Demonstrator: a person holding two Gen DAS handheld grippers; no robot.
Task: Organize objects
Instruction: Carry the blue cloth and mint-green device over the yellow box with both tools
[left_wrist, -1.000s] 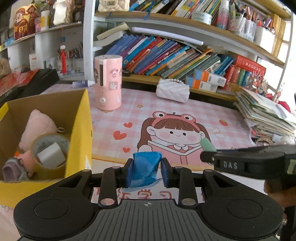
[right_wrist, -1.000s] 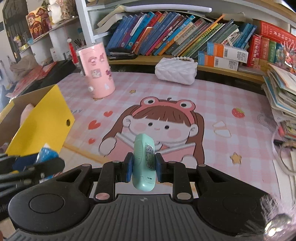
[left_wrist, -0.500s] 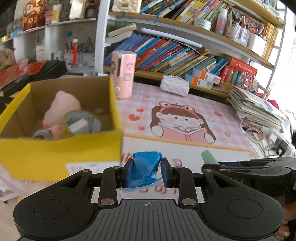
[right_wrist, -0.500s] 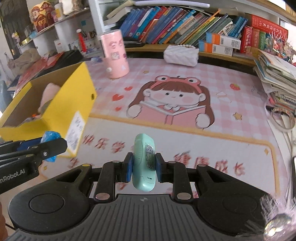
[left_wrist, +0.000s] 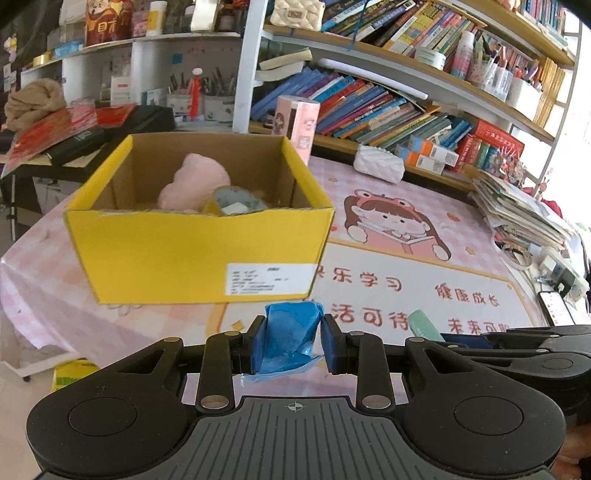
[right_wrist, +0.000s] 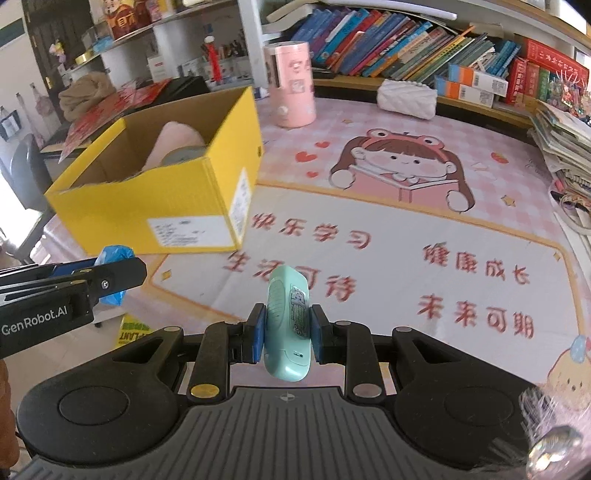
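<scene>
My left gripper (left_wrist: 293, 341) is shut on a crumpled blue packet (left_wrist: 290, 338), held in the air in front of the table's near edge. My right gripper (right_wrist: 287, 334) is shut on a mint-green oval case (right_wrist: 288, 321), also above the table's near edge. A yellow cardboard box (left_wrist: 199, 251) stands open on the table's left; in it lie a pink plush (left_wrist: 195, 184) and a tape roll (left_wrist: 236, 201). The box also shows in the right wrist view (right_wrist: 155, 206). The left gripper with its packet shows at the right wrist view's left edge (right_wrist: 110, 273).
A pink cartoon mat (right_wrist: 406, 229) covers the table. A pink cylinder (right_wrist: 291, 85) and a white quilted purse (right_wrist: 406, 98) stand at the back. Bookshelves (left_wrist: 388, 107) run behind. A paper stack (left_wrist: 524, 218) sits at the right, and a phone (left_wrist: 554, 310) at the right edge.
Both grippers have pulled back and up from the table, still holding their objects. The yellow box now lies farther ahead, more centred in the left wrist view.
</scene>
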